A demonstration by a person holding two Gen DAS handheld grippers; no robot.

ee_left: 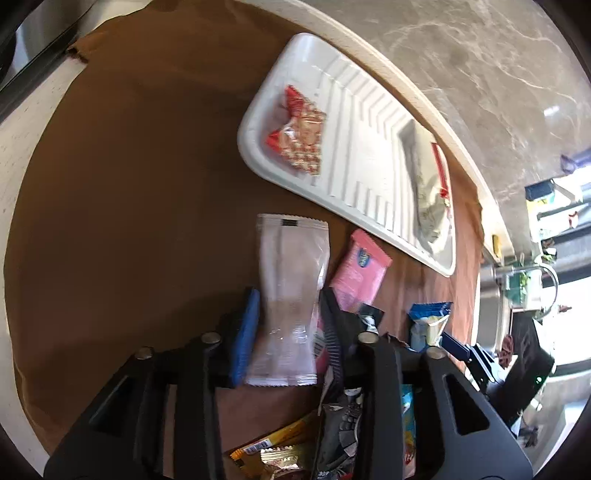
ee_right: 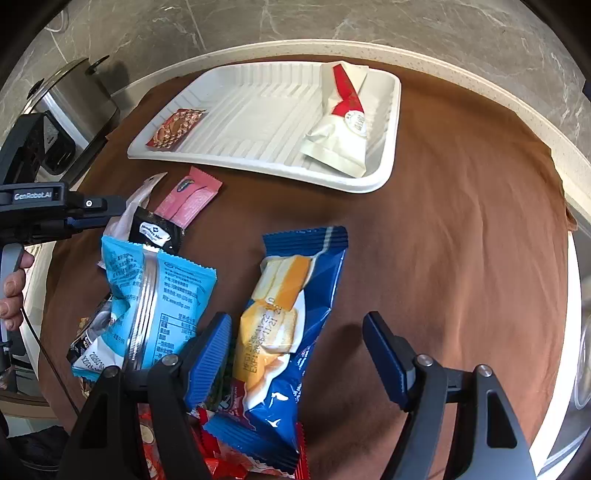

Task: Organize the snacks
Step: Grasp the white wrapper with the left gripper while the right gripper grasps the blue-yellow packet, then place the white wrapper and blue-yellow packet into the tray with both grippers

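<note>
A brown cloth (ee_right: pixel 443 229) covers a round table with a pale rim, and behind it there is a grey marble wall (ee_right: pixel 332 22). On the far part of the cloth lies a white ribbed tray (ee_right: pixel 258 110). In the tray there are two snacks: a small red patterned packet (ee_right: pixel 175 127) at its left end and a white pouch with a red stripe (ee_right: pixel 343 122) at its right end, well apart from each other. The other snacks lie loose on the cloth in front of the tray. A pink packet (ee_right: pixel 188 201) is just beside the tray's near edge, and a small black packet (ee_right: pixel 155 232) touches it. Near to them is a light blue packet (ee_right: pixel 155 295), and a dark blue cake packet (ee_right: pixel 291 314) lies more to the middle. The right gripper (ee_right: pixel 297 350) hangs over the cloth with its jaws apart; its left finger (ee_right: pixel 207 362) is beside the dark blue cake packet, but nothing is gripped. In the left wrist view the left gripper (ee_left: pixel 290 332) has a clear silvery wrapper (ee_left: pixel 291 295) between its fingers. The jaws are partly apart; the blue pad (ee_left: pixel 245 336) is close at the wrapper's left edge, and I cannot tell if it still presses on it. In the right wrist view, a person's hand (ee_right: pixel 14 291) holds the handle of the left gripper at the left edge
</note>
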